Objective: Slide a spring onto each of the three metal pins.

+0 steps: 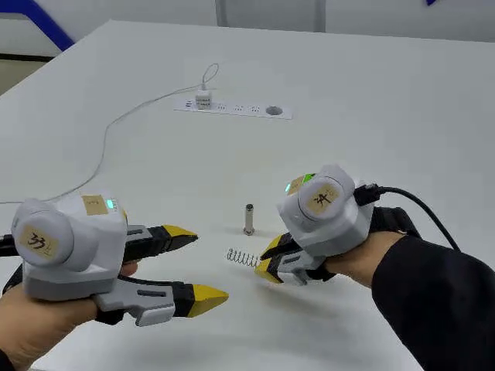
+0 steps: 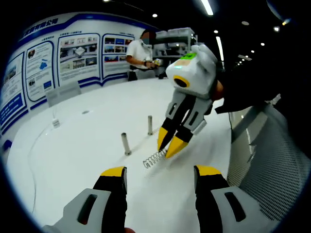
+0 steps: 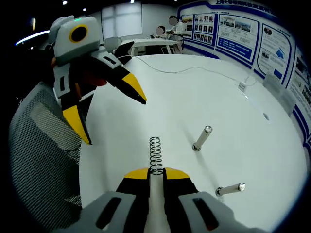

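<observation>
Head view. A bare white table (image 1: pixel 387 116) takes up most of the frame. In its upper centre lies a white strip (image 1: pixel 232 108) with one plug in it, and a thin cable (image 1: pixel 116 124) runs from the plug to the left edge. At lower left the left gripper (image 1: pixel 197 264) is held with its yellow-tipped jaws spread wide and nothing between them. At centre right the right gripper (image 1: pixel 267 267) has its jaws pinched together on one end of the spring (image 1: pixel 242 257). The spring stretches leftwards from the tips, low over the table; whether it touches the surface cannot be told.

Left gripper view. At frame centre the spring slopes down from the right gripper's tips. A pin (image 2: pixel 126 144) stands upright on the table just left of the spring, and a second pin (image 2: pixel 150 125) stands above it in the frame. Both pins are apart from the spring. Blue-bordered posters (image 2: pixel 77 51) line the wall at upper left, and a person (image 2: pixel 141 48) stands beyond the table at upper centre. Ceiling lights (image 2: pixel 208 7) run along the top, and a grey mesh chair (image 2: pixel 277 160) occupies the right side.

Right gripper view. The spring rises from the closed tips at lower centre. Both pins lie to its right, and the open left gripper is at upper left.
</observation>
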`<state>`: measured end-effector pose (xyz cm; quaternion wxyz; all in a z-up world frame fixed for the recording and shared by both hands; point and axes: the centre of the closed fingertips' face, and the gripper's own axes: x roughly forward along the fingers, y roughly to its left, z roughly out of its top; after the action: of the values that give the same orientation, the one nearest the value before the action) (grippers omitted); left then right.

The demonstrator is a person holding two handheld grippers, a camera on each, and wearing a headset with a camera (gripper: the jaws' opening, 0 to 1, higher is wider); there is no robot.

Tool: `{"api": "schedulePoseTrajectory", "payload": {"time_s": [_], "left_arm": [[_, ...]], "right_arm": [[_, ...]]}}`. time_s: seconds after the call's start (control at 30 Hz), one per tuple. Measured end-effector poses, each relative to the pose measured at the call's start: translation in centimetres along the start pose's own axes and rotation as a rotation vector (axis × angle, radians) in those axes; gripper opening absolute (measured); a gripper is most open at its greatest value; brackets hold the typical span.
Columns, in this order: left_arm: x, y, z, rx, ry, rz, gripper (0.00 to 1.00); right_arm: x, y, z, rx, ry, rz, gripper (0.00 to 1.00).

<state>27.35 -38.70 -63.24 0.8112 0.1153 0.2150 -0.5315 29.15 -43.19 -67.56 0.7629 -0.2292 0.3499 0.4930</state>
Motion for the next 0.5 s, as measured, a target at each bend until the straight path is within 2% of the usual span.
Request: {"api": "schedulePoseTrajectory", "payload": {"time_s": [0.27, 0.5], "left_arm": [[0.6, -1.2, 0.3, 0.081, 0.007, -0.062, 0.46], [0.9, -2.7, 0.0, 0.149, 0.026, -0.126, 0.34]], "right_arm": [[-2.3, 2.5, 0.8, -0.072, 0.039, 0.072, 0.11], [-3.3, 4.0, 1.3, -0.121, 0.061, 0.101, 0.11]]}}
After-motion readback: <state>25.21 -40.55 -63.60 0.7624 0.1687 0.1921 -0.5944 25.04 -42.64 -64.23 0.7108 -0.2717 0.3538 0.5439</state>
